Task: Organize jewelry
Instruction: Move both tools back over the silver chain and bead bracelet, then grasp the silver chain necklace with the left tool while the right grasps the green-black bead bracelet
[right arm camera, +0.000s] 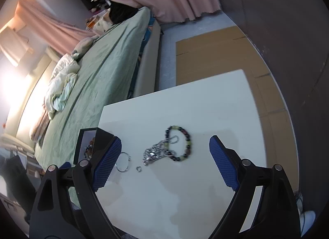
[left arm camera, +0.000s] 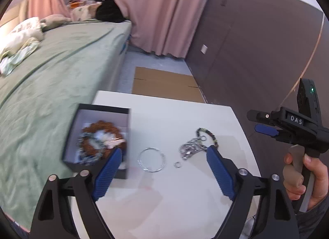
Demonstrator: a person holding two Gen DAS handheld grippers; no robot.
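A black jewelry box stands at the left edge of the white table, holding a brown bead bracelet and other pieces. On the table lie a thin silver bangle, a small silver ring, a silver chain pile and a dark beaded bracelet. My left gripper is open and empty above the bangle. My right gripper is open and empty over the chain pile and the beaded bracelet. The box, the bangle and the ring also show there.
A bed with a green cover runs along the table's left side. Flat cardboard lies on the floor beyond the table. A dark wall stands to the right, pink curtains behind. The right hand-held gripper's body hovers at the table's right edge.
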